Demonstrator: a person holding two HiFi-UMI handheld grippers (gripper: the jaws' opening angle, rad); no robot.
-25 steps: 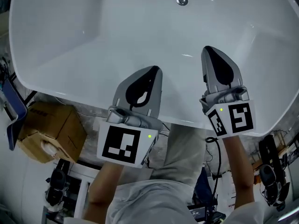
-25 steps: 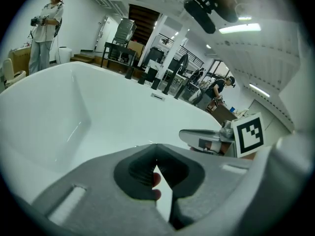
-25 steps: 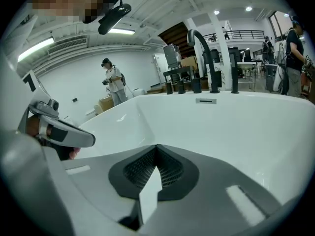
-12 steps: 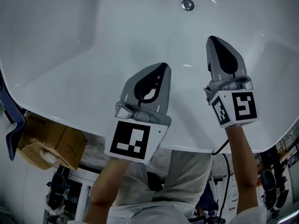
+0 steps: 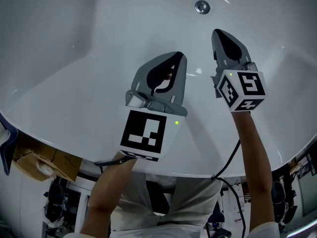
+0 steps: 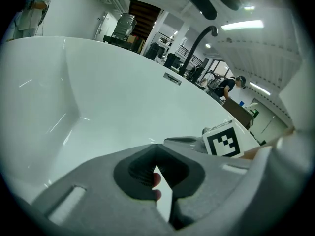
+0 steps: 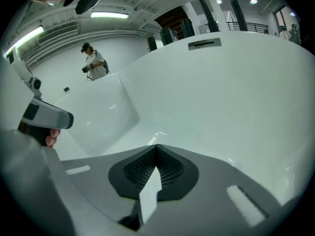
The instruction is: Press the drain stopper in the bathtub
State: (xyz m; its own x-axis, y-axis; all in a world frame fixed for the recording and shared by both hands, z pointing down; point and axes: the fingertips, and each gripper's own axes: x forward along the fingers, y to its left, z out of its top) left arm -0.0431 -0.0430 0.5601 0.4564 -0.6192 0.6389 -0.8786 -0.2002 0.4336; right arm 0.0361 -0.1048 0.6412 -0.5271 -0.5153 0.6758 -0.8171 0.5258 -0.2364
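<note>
Drain stopper [image 5: 202, 6]: small, round and metallic, on the tub floor at the top of the head view, right of centre; touched by neither gripper.
Bathtub [image 5: 74, 58]: white and glossy, fills most of the head view; rim curves across the lower part of the frame.
Overflow slot [image 7: 204, 44]: dark, high on the far tub wall, upper middle of the right gripper view.
Right gripper [image 5: 219, 32]: nearest the stopper, just below and right of it, tip pointing up the frame; jaws shut tip to tip, nothing between them.
Left gripper [image 5: 180, 55]: middle of the head view, lower and further left, well short of the stopper; jaws likewise closed and empty.
Marker cubes: one behind each gripper, black squares on white.
Forearms: bare, reaching up from the bottom edge over the rim.
Cable [image 5: 229, 161]: black, hangs beside the right forearm.
Cardboard box [image 5: 37, 160]: brown, outside the tub, lower left corner.
Faucet [image 6: 198, 35]: dark and curved, beyond the far rim, upper middle of the left gripper view.
</note>
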